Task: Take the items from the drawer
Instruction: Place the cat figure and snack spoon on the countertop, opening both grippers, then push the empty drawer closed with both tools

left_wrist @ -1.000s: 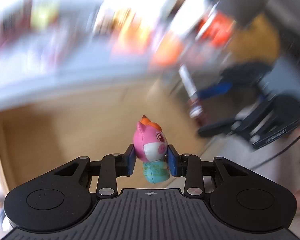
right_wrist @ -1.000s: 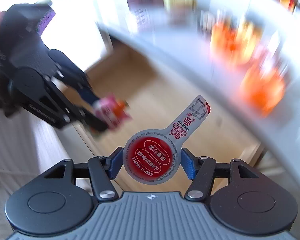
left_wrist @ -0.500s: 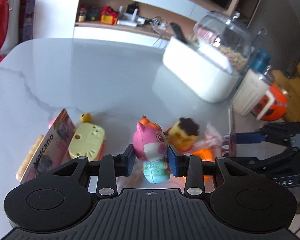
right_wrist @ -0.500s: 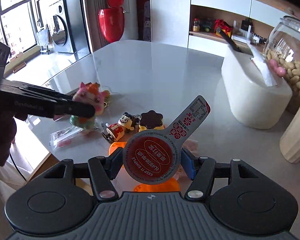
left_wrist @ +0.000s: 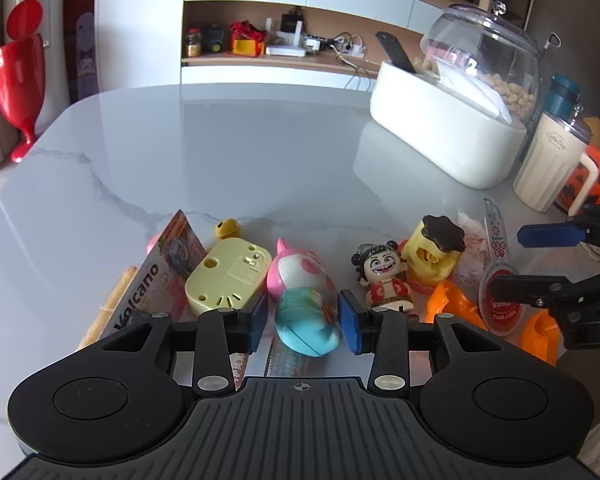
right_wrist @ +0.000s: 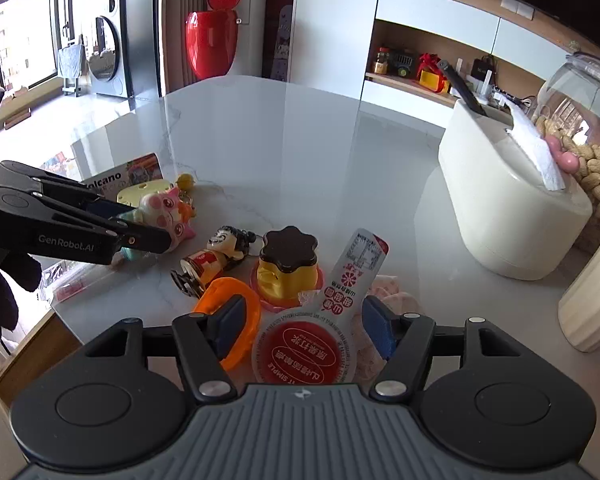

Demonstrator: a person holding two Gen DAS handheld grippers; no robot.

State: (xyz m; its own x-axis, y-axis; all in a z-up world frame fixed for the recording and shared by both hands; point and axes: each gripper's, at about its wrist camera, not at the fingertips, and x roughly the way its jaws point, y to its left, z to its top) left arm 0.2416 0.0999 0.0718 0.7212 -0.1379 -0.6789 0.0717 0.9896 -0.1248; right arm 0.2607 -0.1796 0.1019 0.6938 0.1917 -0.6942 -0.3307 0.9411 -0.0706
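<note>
My left gripper (left_wrist: 303,324) is open low over the marble tabletop (left_wrist: 227,152). The pink cat toy with a teal base (left_wrist: 304,304) lies tipped back on the table between its blue pads, which stand slightly apart from it. My right gripper (right_wrist: 304,328) is also open. The red-lidded jelly cup (right_wrist: 304,352) rests on the table between its spread fingers, with its long tab pointing away. From the right wrist view, the left gripper (right_wrist: 131,236) reaches in from the left at the pink toy (right_wrist: 165,216).
Near the table's front edge lie a Volcano card (left_wrist: 155,288), a pale yellow case (left_wrist: 227,276), a doll figure (left_wrist: 384,276), a yellow pudding toy (left_wrist: 434,256) and orange rings (left_wrist: 452,304). A white tissue box (left_wrist: 440,136), a peanut jar (right_wrist: 592,168) and a cream tumbler (left_wrist: 548,168) stand further back on the right.
Both grippers came up from the wooden drawer to the tabletop. The left one let go of the pink toy and the right one let go of the jelly cup; both now lie on the table.
</note>
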